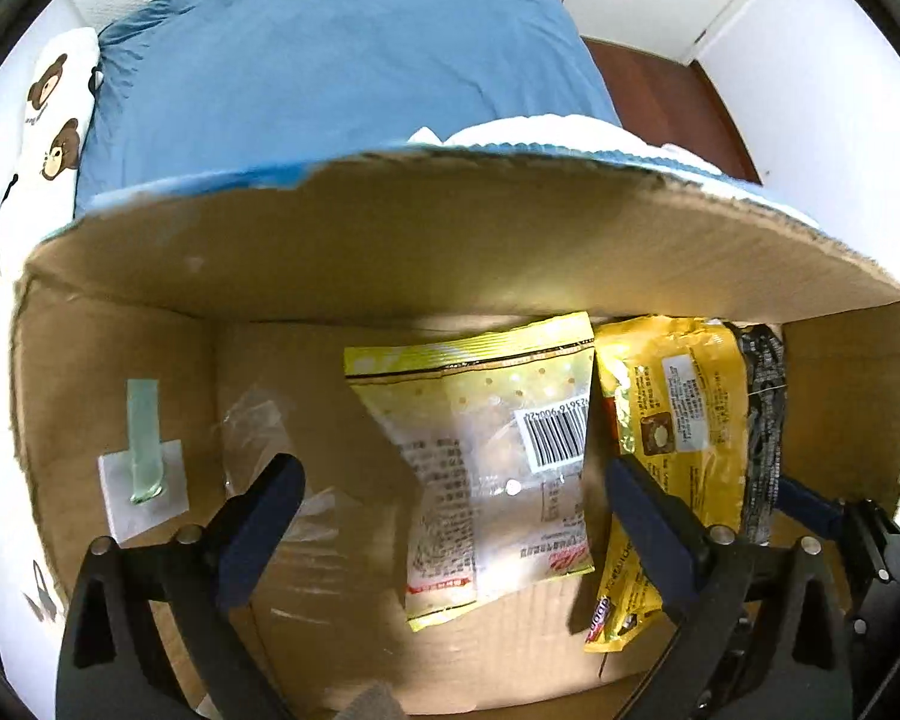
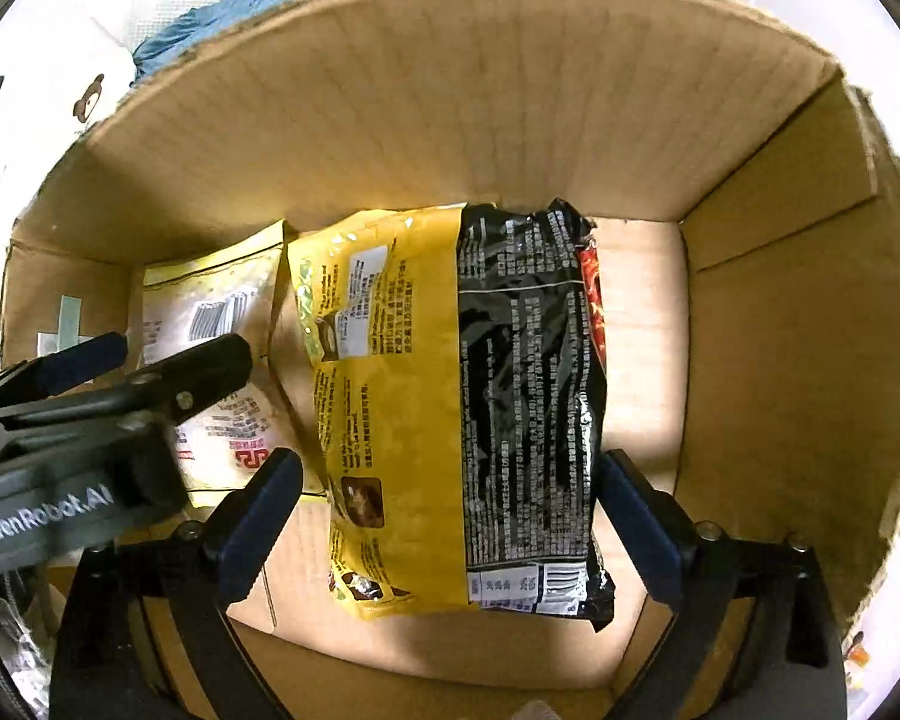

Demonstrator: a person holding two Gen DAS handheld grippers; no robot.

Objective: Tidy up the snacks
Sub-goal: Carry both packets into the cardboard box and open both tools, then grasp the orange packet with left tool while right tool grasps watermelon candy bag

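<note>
We look straight down into an open brown cardboard box (image 1: 450,252) that sits beside a bed with a blue cover (image 1: 330,60). On its floor three snack packs lie side by side: a pale yellow, partly clear bag with a barcode (image 1: 486,456), a bright yellow foil pouch (image 2: 384,408) just to its right, and a black foil packet with white print (image 2: 528,396) overlapping the pouch's far edge. Our left gripper (image 1: 450,510) hangs wide open over the pale bag, pads clear of it. Our right gripper (image 2: 450,510) is equally wide, straddling the yellow pouch and black packet without pressing either.
</note>
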